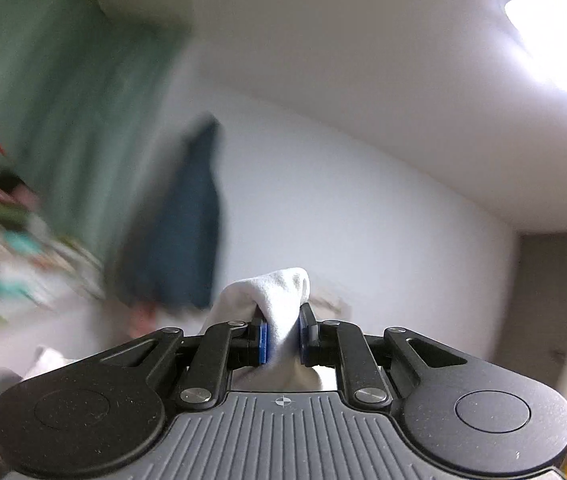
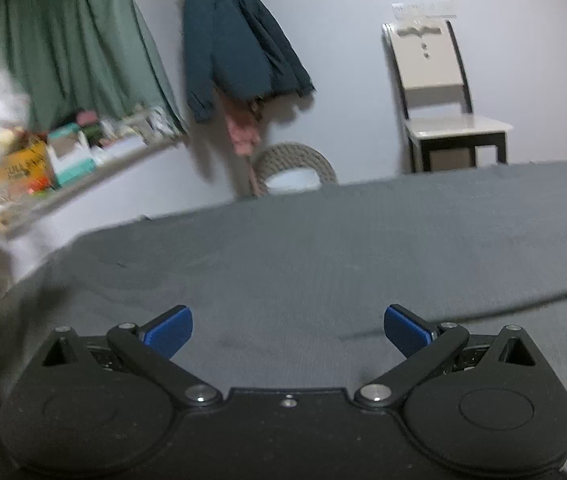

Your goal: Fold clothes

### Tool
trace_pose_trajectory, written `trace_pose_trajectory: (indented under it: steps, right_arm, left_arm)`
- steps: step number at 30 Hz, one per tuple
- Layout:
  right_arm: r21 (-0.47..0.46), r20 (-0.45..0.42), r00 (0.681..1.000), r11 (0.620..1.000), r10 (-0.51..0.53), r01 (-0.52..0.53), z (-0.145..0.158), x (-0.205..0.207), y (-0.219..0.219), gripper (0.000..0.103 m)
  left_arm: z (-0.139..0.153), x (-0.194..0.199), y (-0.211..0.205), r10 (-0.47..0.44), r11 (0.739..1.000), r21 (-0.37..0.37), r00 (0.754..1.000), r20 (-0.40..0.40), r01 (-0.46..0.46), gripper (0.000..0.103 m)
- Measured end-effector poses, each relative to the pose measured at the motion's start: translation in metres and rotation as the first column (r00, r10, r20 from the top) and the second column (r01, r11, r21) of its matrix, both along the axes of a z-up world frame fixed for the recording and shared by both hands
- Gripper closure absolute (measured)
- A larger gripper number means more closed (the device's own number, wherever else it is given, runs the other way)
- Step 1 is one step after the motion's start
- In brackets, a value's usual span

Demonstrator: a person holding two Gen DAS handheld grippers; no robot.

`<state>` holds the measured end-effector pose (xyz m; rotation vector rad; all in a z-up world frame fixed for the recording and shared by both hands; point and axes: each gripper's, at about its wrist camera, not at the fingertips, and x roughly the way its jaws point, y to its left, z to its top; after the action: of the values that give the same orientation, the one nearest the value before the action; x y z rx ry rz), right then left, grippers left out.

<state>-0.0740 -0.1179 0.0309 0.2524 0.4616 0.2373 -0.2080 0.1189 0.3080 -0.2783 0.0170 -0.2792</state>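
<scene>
— What's biggest in sight?
— The grey bed (image 2: 323, 248), spread under the right gripper (image 2: 287, 330). Behind it a green curtain (image 2: 75, 52), a dark coat (image 2: 235, 52) on the wall, a chair (image 2: 439, 92), a woven basket (image 2: 295, 164).
— And the cloth?
— White cloth (image 1: 279, 312), raised off the bed, pinched between the blue pads (image 1: 262, 344) of the left gripper (image 1: 282, 338), which points up toward the ceiling.
— The right one?
— Jaws wide apart, holding nothing, low over the bed.

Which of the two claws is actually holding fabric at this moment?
The left claw: its blue pads are clamped on a white cloth. The right claw is spread wide, empty, above the grey surface.
</scene>
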Motion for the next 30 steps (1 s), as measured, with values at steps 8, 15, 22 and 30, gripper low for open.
trace_pose_trajectory:
  steps: [8,15,22,30]
  right_arm:
    - [-0.098,0.293,0.933,0.977,0.208,-0.187,0.036,-0.039,-0.002,0.000]
    - [-0.238,0.254,0.901,0.926,0.351,-0.294,0.027,-0.032,0.034,0.000]
    - [-0.189,0.234,0.874,0.902,0.426,-0.389,0.032,-0.027,0.050,0.022]
    - [-0.073,0.165,0.892,0.907,0.421,-0.415,0.045,-0.014,0.050,0.100]
  left_arm:
    - [-0.133,0.112,-0.052,-0.118,0.993,-0.061,0.925,-0.361,0.103,0.089]
    - [-0.187,0.118,-0.061,-0.169,0.986,-0.071,0.902,-0.397,0.153,0.089]
    - [-0.179,0.094,-0.054,-0.227,0.973,-0.038,0.906,-0.357,0.229,0.089]
    - [-0.190,0.075,-0.031,-0.222,0.975,-0.076,0.918,-0.330,0.208,0.089]
